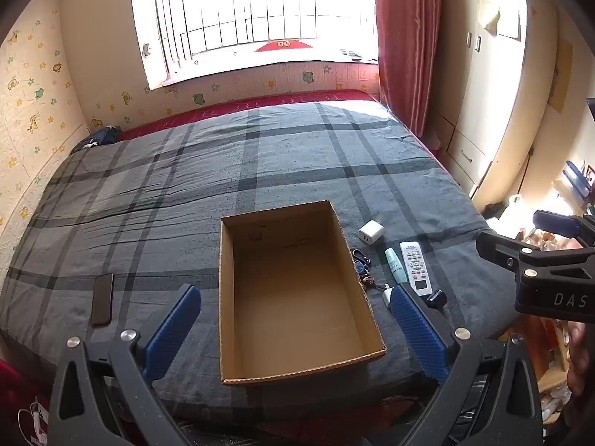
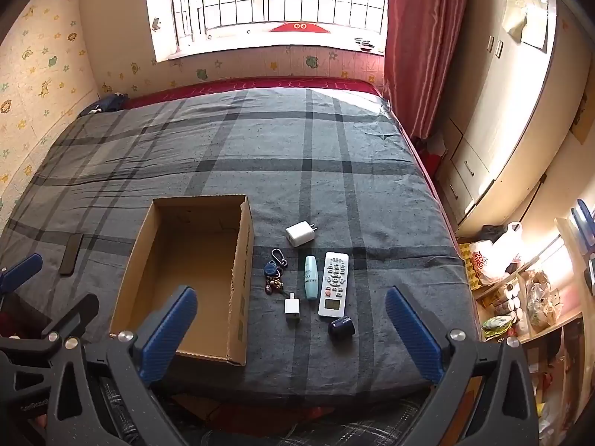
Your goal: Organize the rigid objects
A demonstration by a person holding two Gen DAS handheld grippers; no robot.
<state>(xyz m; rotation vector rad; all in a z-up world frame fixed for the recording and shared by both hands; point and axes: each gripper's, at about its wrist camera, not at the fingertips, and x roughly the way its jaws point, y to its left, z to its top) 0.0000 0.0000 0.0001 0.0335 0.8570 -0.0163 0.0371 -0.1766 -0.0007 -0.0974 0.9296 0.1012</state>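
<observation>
An empty open cardboard box (image 1: 293, 290) (image 2: 193, 271) lies on the grey plaid bed. To its right lie a white charger (image 2: 300, 233) (image 1: 370, 232), a key bunch (image 2: 274, 270) (image 1: 361, 265), a light blue tube (image 2: 311, 277) (image 1: 394, 265), a white remote (image 2: 334, 284) (image 1: 415, 265), a small white adapter (image 2: 292, 308) (image 1: 386, 295) and a dark blue cap (image 2: 341, 327) (image 1: 436, 298). My left gripper (image 1: 293, 323) is open above the box's near end. My right gripper (image 2: 292, 329) is open above the bed's near edge, facing the small objects; it also shows in the left wrist view (image 1: 550, 260).
A dark phone (image 1: 102, 299) (image 2: 71, 254) lies on the bed left of the box. A wardrobe (image 2: 494, 119) and cluttered shelves (image 2: 520, 297) stand to the right of the bed. A window and a red curtain (image 2: 420, 44) are at the far side.
</observation>
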